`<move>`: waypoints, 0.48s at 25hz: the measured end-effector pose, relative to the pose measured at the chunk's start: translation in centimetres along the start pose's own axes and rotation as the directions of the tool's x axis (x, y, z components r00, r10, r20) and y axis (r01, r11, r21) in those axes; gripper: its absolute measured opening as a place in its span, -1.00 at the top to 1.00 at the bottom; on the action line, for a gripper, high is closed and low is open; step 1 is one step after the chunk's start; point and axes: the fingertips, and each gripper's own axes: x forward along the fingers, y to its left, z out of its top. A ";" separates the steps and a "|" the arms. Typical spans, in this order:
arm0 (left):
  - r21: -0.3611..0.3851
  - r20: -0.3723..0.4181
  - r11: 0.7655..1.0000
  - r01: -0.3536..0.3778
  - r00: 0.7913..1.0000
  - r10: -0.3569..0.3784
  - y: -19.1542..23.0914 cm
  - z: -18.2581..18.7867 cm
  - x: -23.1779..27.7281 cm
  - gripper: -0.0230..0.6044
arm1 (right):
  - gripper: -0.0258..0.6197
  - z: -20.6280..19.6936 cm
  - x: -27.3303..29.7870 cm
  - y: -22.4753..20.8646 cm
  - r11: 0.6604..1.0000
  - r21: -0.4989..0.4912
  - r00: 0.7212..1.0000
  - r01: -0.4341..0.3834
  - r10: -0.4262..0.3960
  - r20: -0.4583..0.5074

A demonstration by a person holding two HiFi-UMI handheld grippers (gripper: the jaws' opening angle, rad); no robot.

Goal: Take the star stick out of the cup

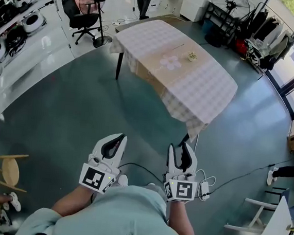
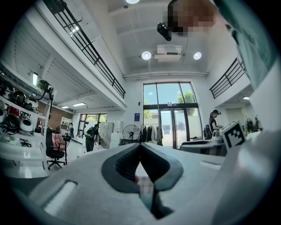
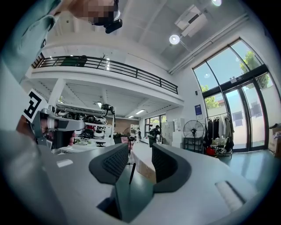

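Person stands on green floor [image 1: 59, 111], well apart from table [image 1: 206, 89] with checked cloth. Held low near body: left tongs [image 1: 118, 137], tips pressed together, nothing between. Just beside it: right tongs [image 1: 181, 146], jaws apart, nothing between. Small cup [image 1: 192, 56] sits near middle of table, far from both. Stick too small to see. Black chair [image 1: 85, 10] past table.

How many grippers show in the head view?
2. The left gripper sits low, left of centre, with the right gripper beside it. Both hang over the floor, short of the table. None looks hidden.
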 end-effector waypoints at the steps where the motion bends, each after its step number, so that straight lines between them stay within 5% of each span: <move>1: -0.001 0.002 1.000 0.006 1.000 -0.006 0.6 0.0 -0.2 0.92 | 0.46 0.0 0.3 0.4 1.000 -0.001 1.000 0.011 -0.011 0.002; 12: -0.022 0.000 0.998 0.057 0.998 -0.057 4.0 -0.4 0.7 0.92 | 0.47 -0.6 1.4 1.1 0.995 0.007 0.994 0.103 -0.103 -0.036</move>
